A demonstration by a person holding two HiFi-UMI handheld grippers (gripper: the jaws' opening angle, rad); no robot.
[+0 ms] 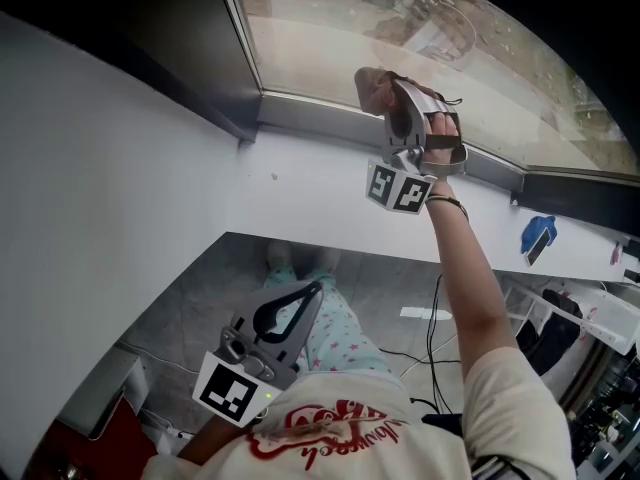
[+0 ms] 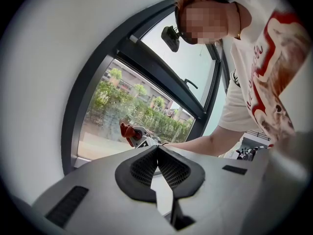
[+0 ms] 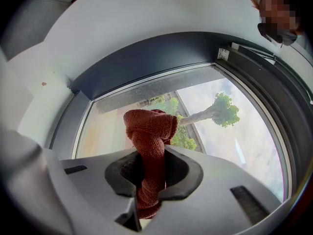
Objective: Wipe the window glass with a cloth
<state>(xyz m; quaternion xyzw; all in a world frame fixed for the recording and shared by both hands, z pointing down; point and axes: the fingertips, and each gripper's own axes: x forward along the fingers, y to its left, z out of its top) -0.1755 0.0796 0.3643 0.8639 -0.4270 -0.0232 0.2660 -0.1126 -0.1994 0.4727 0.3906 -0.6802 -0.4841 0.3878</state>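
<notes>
A rust-red cloth (image 3: 149,146) is bunched between the jaws of my right gripper (image 3: 152,168), which is shut on it. The cloth's top fold (image 1: 372,90) is held up near the lower part of the window glass (image 1: 330,38); contact with the pane cannot be told. From the left gripper view the same cloth (image 2: 127,130) shows small against the glass (image 2: 112,111). My left gripper (image 1: 300,303) hangs low by the person's body, jaws shut with nothing between them (image 2: 157,156).
A dark window frame (image 1: 190,38) borders the glass, with a white sill ledge (image 1: 300,183) below it. A blue object (image 1: 537,236) lies on the ledge at the right. Cables run over the grey floor (image 1: 200,298). A window handle (image 2: 190,83) sits on the neighbouring sash.
</notes>
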